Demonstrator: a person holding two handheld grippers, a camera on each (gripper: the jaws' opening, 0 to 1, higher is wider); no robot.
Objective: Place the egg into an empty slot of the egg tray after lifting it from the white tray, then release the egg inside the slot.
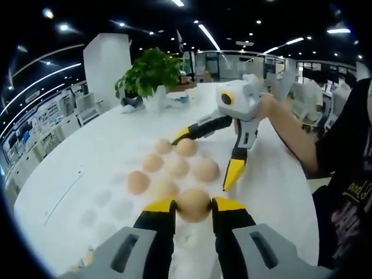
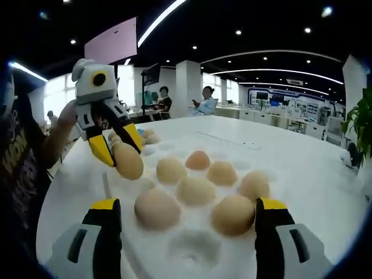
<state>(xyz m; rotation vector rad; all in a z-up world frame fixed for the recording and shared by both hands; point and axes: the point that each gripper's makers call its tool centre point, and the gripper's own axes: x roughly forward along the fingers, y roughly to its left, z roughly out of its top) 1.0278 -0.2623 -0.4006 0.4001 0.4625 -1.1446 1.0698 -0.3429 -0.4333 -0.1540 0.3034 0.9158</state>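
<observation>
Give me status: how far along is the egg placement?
Done: left hand-held gripper has lifted an egg, clamped between its jaws. In hand: carrying it above the egg tray. Left: lower into an empty slot, release. Right hand-held gripper is open.

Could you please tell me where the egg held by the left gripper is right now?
In the left gripper view, the egg sits clamped between the left gripper, raised above the near edge of the egg tray, just short of the eggs already seated.
</observation>
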